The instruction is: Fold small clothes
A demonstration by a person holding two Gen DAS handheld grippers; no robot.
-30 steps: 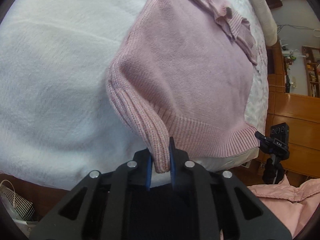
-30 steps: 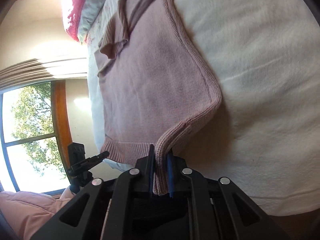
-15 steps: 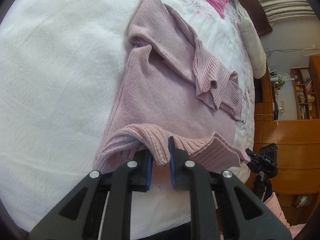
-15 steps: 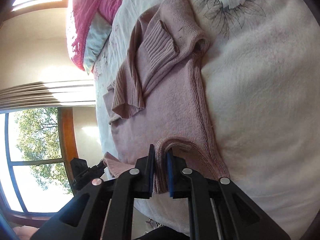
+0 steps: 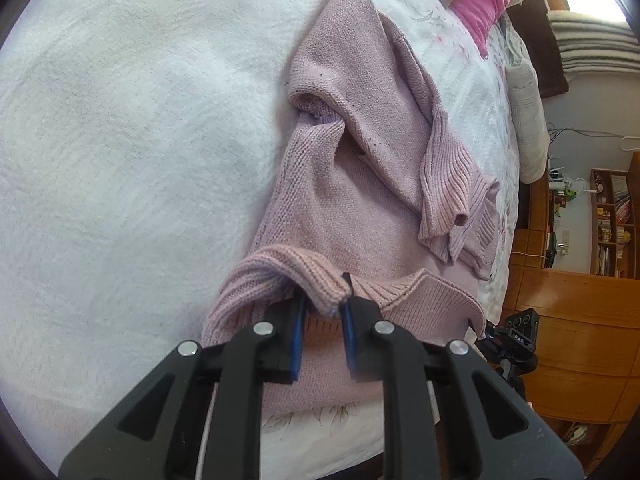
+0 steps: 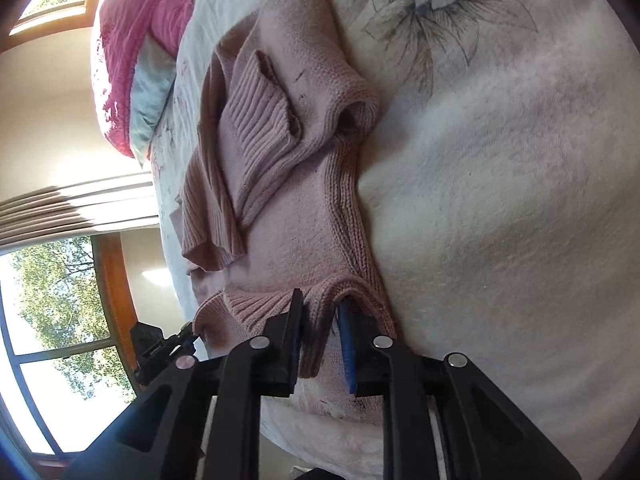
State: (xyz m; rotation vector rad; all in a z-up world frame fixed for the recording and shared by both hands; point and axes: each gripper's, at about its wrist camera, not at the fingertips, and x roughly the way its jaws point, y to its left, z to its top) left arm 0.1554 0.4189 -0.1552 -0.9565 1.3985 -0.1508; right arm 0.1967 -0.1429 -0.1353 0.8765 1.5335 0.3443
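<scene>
While the pink sweater [image 5: 352, 168] lay near the bed's [image 5: 120, 140] near edge, white blanket open beside it, both grippers, left [image 5: 322, 312] and right [image 6: 320, 320], had their jaws parted around the hem, which earlier had been pinched shut.

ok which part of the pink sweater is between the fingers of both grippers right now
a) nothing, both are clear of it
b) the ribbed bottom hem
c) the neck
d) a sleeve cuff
b: in each wrist view the ribbed hem of the pink sweater sits between the fingers of the left gripper and the right gripper, while the sleeve cuff lies farther up on the sweater's body.
</scene>
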